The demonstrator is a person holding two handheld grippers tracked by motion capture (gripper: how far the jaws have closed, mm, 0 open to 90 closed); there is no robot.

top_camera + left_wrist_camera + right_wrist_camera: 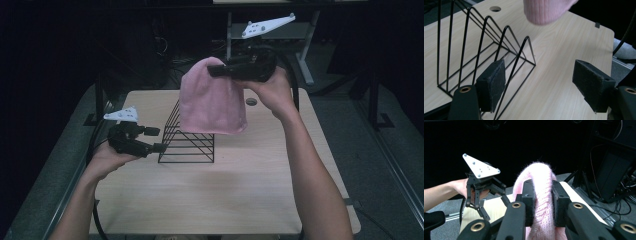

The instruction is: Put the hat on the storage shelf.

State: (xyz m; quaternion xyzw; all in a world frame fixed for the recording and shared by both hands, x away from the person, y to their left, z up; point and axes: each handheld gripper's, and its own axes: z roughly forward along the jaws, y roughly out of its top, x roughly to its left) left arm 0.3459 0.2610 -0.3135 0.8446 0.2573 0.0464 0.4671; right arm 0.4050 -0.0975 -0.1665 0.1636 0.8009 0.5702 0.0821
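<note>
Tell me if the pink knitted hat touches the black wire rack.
Cannot tell. In the high view the pink knitted hat overlaps the black wire rack; no gap or contact shows plainly.

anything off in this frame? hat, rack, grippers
Nothing stands out. The right gripper is shut on the crown of the pink knit hat, which hangs whole above the black wire rack. The rack stands upright on the table. The left gripper is open beside the rack, holding nothing.
</note>
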